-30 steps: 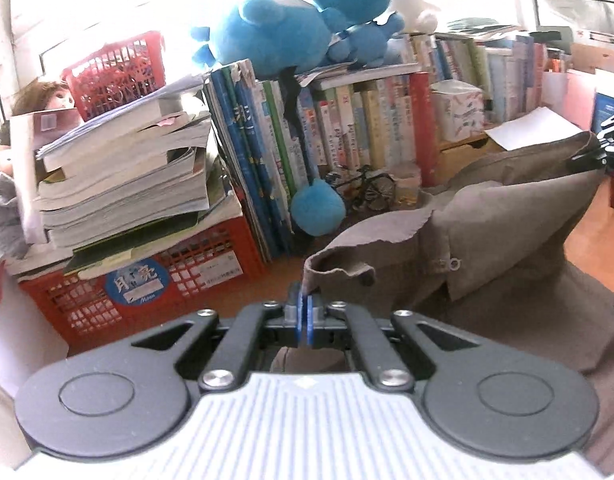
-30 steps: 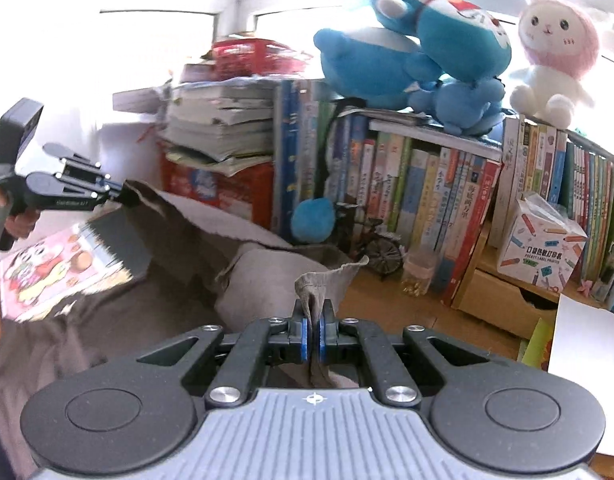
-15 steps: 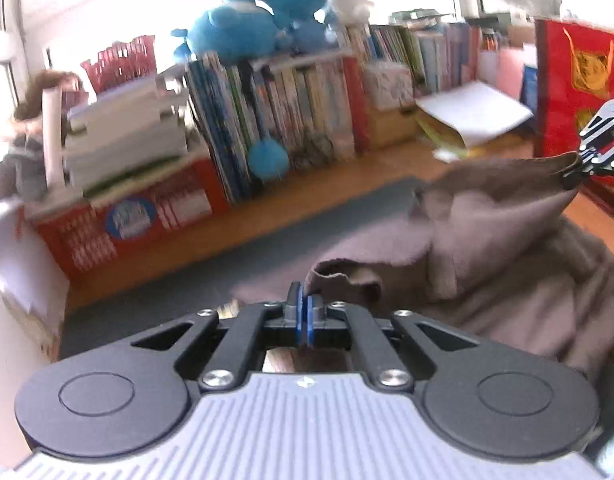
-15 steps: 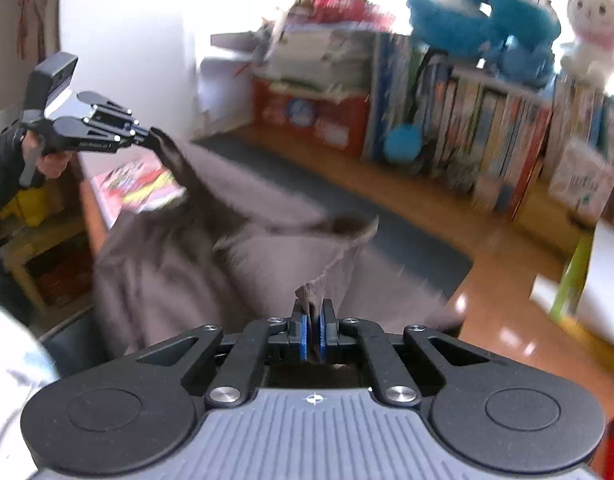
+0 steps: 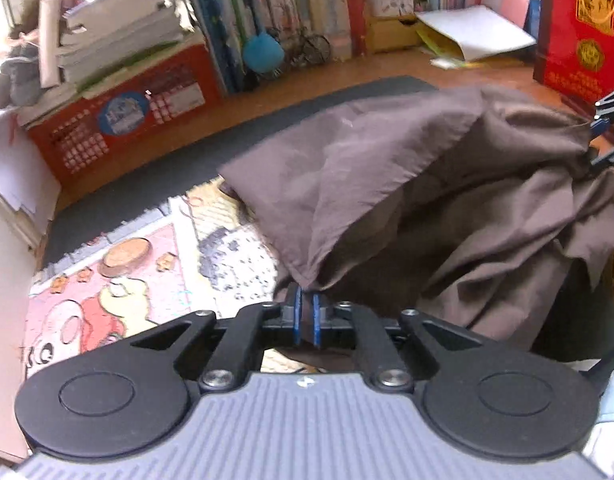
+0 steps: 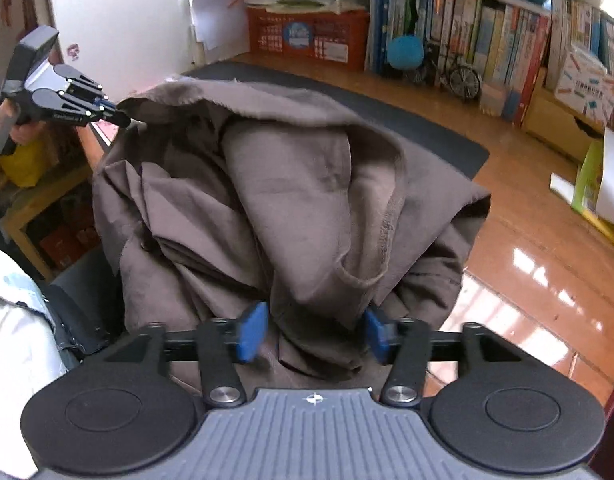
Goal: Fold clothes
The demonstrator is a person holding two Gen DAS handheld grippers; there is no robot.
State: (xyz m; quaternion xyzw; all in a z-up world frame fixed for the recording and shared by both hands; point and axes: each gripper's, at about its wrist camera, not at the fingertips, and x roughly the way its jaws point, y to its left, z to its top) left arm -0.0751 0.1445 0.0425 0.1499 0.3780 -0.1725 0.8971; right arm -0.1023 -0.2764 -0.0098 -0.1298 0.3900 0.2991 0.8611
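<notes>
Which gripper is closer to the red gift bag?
Right. The right gripper is just below the red bag; the left gripper is at the garment's opposite corner, over the puzzle mat.

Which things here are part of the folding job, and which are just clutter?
Job: brown garment; left gripper, fingers opening; right gripper, fingers opening; dark mat.
Clutter: shelved books; red crate; blue plush ball; toy bicycle; red bag.

Glossy wooden floor (image 6: 519, 216), dark mat (image 5: 155, 184), crowded bookshelf (image 6: 487, 28), white wall (image 6: 119, 20)
</notes>
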